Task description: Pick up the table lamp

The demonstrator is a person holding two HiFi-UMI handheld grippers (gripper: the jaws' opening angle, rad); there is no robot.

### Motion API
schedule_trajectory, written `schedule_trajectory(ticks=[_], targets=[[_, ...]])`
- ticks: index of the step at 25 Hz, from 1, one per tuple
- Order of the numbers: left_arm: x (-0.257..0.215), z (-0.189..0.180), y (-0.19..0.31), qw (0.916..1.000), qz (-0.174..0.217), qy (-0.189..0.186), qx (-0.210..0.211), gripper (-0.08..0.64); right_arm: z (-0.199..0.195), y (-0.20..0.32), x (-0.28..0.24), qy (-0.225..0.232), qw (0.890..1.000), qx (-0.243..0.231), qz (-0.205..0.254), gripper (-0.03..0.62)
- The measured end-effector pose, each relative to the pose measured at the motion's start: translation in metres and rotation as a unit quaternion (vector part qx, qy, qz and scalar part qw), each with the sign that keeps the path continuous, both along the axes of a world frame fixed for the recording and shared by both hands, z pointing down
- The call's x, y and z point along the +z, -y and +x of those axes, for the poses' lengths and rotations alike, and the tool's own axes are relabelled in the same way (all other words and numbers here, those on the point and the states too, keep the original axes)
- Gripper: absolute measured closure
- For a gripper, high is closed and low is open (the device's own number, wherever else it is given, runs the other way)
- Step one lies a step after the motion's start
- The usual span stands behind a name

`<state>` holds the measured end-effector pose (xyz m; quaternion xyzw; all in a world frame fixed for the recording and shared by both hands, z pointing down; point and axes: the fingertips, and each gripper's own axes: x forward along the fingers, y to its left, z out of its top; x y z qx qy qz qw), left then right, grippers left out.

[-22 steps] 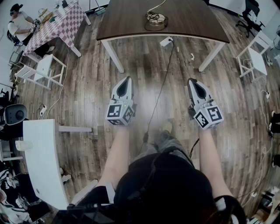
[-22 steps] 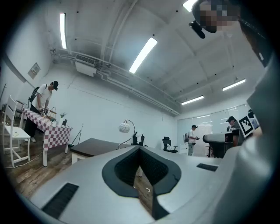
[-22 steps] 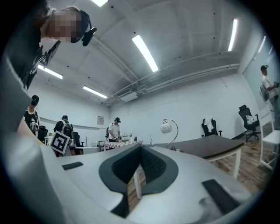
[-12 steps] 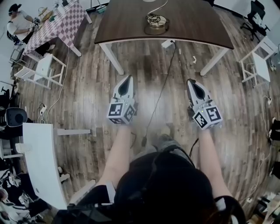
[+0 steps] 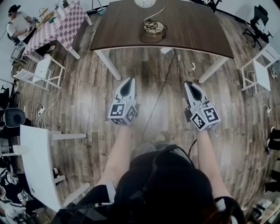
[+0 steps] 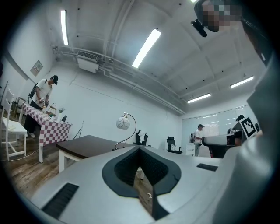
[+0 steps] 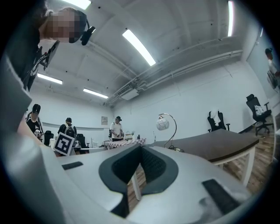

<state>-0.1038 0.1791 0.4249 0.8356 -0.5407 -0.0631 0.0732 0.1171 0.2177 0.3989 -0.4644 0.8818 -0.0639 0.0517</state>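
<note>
The table lamp stands on the dark brown table [image 5: 197, 30] ahead of me, with its round brass base [image 5: 153, 27] near the front edge and the white globe shade [image 5: 145, 2] at the frame's top. The globe hangs from a curved arm in the left gripper view [image 6: 123, 123] and in the right gripper view [image 7: 162, 124]. My left gripper [image 5: 128, 82] and right gripper [image 5: 189, 84] are held level over the wooden floor, short of the table, side by side. Both are shut with nothing between the jaws.
A black cable [image 5: 159, 94] runs from the table along the floor between the grippers. A checkered table [image 5: 61, 22] with a person [image 5: 17, 24] is at the far left, white chairs [image 5: 41, 72] beside it. A white desk [image 5: 37, 162] stands left, a white stand [image 5: 258, 70] right.
The table and lamp sit lower and nearer in the head view, and the lamp's shade has come into the picture. Both grippers have kept their pose, still shut.
</note>
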Motion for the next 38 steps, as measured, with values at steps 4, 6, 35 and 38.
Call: schedule_trajectory(ticks=[4,6,35,38], targets=[[-0.003,0.014,0.013,1.0,0.003,0.004,-0.003,0.548,0.014,0.016,0.003,0.009,1.0,-0.002,-0.003,0.591],[-0.003,0.017,0.019,1.0,0.002,0.004,-0.005,0.548,0.016,0.024,0.004,0.012,1.0,-0.002,-0.006,0.59],[0.002,0.023,0.199,0.9996,-0.004,0.022,0.019,0.548,0.003,0.209,0.008,0.032,0.999,-0.007,-0.016,0.589],[0.002,0.022,0.227,0.9993,-0.003,0.026,0.027,0.548,-0.005,0.234,0.012,0.03,0.999,-0.005,-0.015,0.589]])
